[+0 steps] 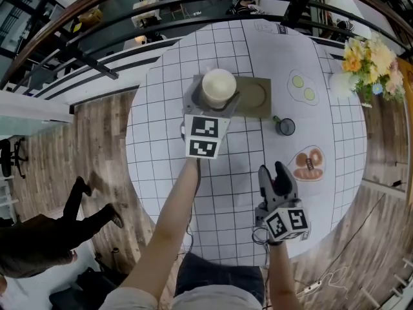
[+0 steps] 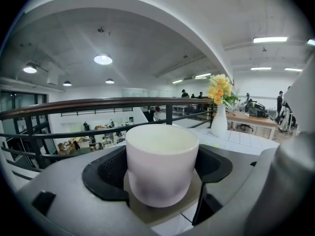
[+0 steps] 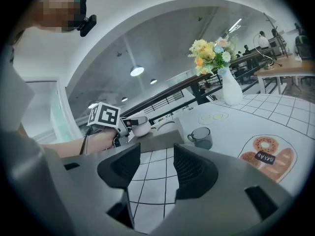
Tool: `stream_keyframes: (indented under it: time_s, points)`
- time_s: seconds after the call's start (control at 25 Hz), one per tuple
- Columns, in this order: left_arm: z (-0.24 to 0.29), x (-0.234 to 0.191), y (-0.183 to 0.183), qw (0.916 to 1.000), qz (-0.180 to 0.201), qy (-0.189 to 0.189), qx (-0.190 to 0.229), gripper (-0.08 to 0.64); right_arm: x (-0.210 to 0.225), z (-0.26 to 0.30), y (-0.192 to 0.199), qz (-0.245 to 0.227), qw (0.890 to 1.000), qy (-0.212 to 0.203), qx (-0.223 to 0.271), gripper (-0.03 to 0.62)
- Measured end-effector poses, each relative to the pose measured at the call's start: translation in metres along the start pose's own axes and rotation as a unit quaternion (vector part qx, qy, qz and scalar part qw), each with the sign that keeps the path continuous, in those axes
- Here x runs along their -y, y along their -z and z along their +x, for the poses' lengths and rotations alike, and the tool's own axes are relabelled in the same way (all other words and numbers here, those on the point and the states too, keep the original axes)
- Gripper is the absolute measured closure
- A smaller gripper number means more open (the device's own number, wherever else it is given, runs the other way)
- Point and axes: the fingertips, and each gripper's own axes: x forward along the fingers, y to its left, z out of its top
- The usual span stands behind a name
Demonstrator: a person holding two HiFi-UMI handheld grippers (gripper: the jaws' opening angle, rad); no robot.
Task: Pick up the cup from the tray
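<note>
A white cup [image 1: 219,88] stands upright on the left end of a flat tan tray [image 1: 257,98], and the tray lies on the far half of a round bench [image 1: 161,154] covered in a white cloth with a black grid. The right end of the tray is bare apart from a shallow round recess.

The left hand-held gripper [image 1: 214,107] reaches across the bench to the tray, and its jaws are spread wide around the cup. In the left gripper view the cup fills the space between the two black ribbed pads. The pads meet its sides with no gap showing, so the cup is gripped. Its base still sits on the tray.

The right hand-held gripper [image 1: 273,173] is over the near part of the bench, well apart from the tray. Its jaws stand a little apart, and only gridded cloth shows between them.

A small dark mug [image 1: 285,126] stands on the bench just beyond the right end of the tray. Near it, two pictures are printed on the cloth: a doughnut [image 1: 308,163] and a pair of pale green discs [image 1: 303,88]. A white vase [image 1: 341,82] with yellow and pink flowers [image 1: 371,60] stands at the right rim of the bench. A dark curved railing [image 1: 97,24] runs behind the bench. On the wooden floor [image 1: 97,147] to the left there is a person in dark clothes [image 1: 45,237].
</note>
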Motion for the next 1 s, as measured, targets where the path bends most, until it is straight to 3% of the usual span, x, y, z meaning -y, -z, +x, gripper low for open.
stream_keyframes:
  time_s: [0.44,0.64,0.84,1.0]
  points:
    - [-0.084,-0.004,-0.033,0.9978,-0.004,0.012,0.066,0.138,-0.016,-0.008,-0.008,-0.001,1.000,-0.005,0.020,0.418]
    - [-0.125,0.003,-0.011,0.9981,-0.010,0.004,0.060,0.138,-0.022,-0.012,0.000,0.002,1.000,-0.005,0.017,0.436]
    - [-0.138,0.010,0.034,0.9985,-0.042,-0.001,0.034,0.138,-0.027,-0.017,0.013,0.002,1.000,-0.007,0.010,0.536]
    - [-0.133,0.019,0.069,0.9984,-0.056,0.003,0.006,0.138,-0.029,-0.022,0.022,0.011,1.000,-0.009,-0.001,0.577]
